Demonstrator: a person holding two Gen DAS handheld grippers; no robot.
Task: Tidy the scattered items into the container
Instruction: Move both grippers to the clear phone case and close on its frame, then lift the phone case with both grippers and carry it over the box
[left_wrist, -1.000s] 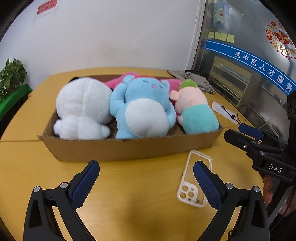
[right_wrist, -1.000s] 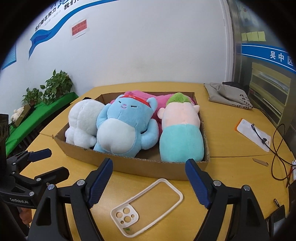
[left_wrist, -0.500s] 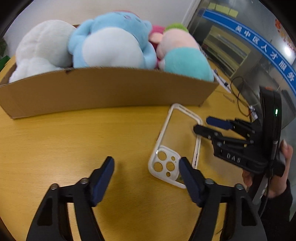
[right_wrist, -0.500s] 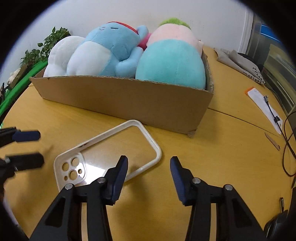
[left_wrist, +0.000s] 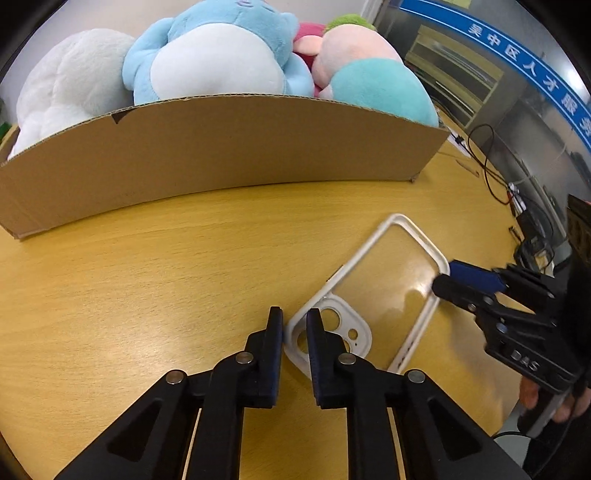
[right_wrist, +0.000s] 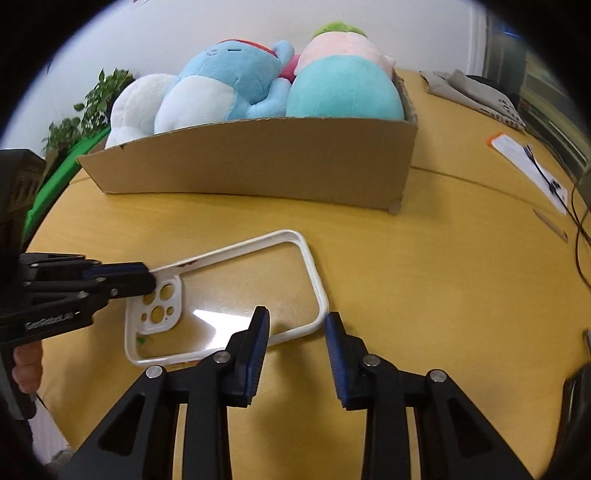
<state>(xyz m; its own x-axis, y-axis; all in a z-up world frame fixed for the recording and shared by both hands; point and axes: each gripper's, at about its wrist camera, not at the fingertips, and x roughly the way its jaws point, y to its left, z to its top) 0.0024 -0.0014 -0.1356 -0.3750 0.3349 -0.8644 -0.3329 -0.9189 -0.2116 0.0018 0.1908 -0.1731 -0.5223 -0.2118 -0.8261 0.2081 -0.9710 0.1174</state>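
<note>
A clear phone case with a white rim (left_wrist: 388, 291) (right_wrist: 236, 291) lies flat on the yellow table in front of a cardboard box (left_wrist: 221, 147) (right_wrist: 258, 158). My left gripper (left_wrist: 294, 328) has its jaws nearly closed over the case's camera-end rim. In the right wrist view its fingers (right_wrist: 122, 280) sit at that corner. My right gripper (right_wrist: 297, 326) is partly open and straddles the case's other end rim; in the left wrist view its fingers (left_wrist: 465, 284) touch that end.
The box holds a white plush (left_wrist: 70, 88), a blue plush (left_wrist: 221, 51) and a pink and teal plush (left_wrist: 369, 70). Cables (left_wrist: 491, 162), papers (right_wrist: 528, 162) and a grey cloth (right_wrist: 476, 92) lie on the right. A plant (right_wrist: 88, 110) stands far left.
Both grippers have dropped low and come in at the phone case from opposite ends. The left jaws have narrowed onto the camera-end rim; the right jaws have narrowed around the other end.
</note>
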